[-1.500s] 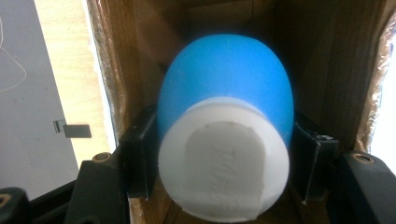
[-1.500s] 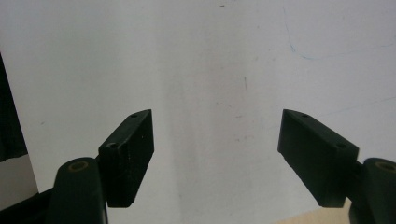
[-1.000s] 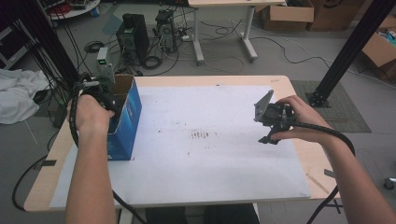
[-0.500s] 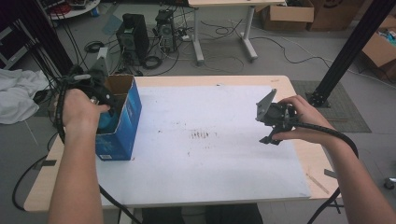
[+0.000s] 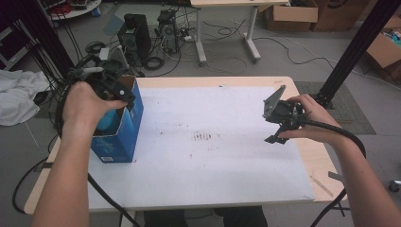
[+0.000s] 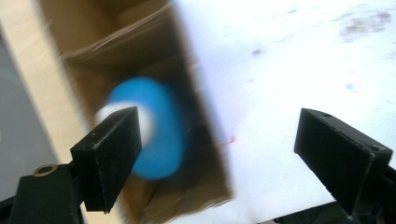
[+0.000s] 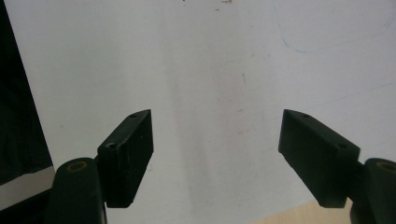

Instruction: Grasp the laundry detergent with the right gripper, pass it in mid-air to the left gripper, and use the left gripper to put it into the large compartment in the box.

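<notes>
Over at the nine o'clock side of the tabletop (image 5: 227, 198), the person's left hand (image 5: 85, 101) holds the left claw (image 5: 111, 71) above the open top of a blue cardboard box (image 5: 120, 137). The box stands upright near the tabletop's left edge, its brown flaps open. Inside it lies a blue rounded object (image 6: 159, 128) with a white patch on it; from the high view, a bit of that blue shows just under the hand, within the box's walls. In the left gripper view the picture is smeared, yet the two black jaws are plainly spread, and nothing sits between them: the blue object lies below and beyond the left jaw, down in the box, apart from the pads. Those jaws have just been opening.

Across at three o'clock, the right hand (image 5: 307, 118) holds the right claw (image 5: 279, 116) over the white sheet (image 5: 213, 104) that covers most of the tabletop, well apart from the box. A black cable trails from it back along the forearm. In the right gripper view its jaws are spread wide, with only the bare white sheet showing between them, marked with faint scuffs and a thin pen line toward one o'clock.

Near the middle of the sheet there is a cluster of small brownish marks (image 5: 203, 137). Beyond the tabletop, at twelve o'clock, computer towers (image 5: 135, 38) stand on the floor.
</notes>
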A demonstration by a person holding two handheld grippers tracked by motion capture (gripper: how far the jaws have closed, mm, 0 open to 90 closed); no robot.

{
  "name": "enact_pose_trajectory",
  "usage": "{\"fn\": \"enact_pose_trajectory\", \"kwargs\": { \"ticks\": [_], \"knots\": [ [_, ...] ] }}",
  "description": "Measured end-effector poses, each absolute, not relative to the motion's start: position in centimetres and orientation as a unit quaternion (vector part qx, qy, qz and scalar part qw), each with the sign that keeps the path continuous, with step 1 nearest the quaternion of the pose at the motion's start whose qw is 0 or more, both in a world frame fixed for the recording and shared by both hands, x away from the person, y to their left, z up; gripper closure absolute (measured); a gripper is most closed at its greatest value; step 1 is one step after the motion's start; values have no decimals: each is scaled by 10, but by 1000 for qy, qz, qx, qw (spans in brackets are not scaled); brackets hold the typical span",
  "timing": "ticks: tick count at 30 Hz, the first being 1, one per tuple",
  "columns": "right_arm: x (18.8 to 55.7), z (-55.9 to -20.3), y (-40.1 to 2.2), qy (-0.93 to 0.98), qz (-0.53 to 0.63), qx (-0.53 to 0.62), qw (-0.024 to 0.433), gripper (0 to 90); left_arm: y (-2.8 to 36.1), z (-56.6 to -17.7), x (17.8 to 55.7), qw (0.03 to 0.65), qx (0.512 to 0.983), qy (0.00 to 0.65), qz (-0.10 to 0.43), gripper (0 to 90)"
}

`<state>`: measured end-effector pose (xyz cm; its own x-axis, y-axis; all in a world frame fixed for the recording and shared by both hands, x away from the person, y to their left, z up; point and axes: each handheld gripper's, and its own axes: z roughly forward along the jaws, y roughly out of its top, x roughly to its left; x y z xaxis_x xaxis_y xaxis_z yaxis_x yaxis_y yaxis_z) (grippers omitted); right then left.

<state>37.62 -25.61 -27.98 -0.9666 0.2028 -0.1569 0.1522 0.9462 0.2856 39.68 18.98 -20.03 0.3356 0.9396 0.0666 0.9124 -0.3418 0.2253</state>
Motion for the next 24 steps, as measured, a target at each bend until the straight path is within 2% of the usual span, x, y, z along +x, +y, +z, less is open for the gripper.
{"fn": "enact_pose_trajectory", "kwargs": {
  "ticks": [11,15,24],
  "knots": [
    [377,-273,-257,980,156,96,80,254,138,-212,392,102,866,481,94,156],
    [378,-270,-257,979,160,99,76,247,117,-226,392,122,881,452,67,157],
    [381,-268,-252,980,161,97,68,239,83,-258,392,118,908,399,50,155]
  ]
}}
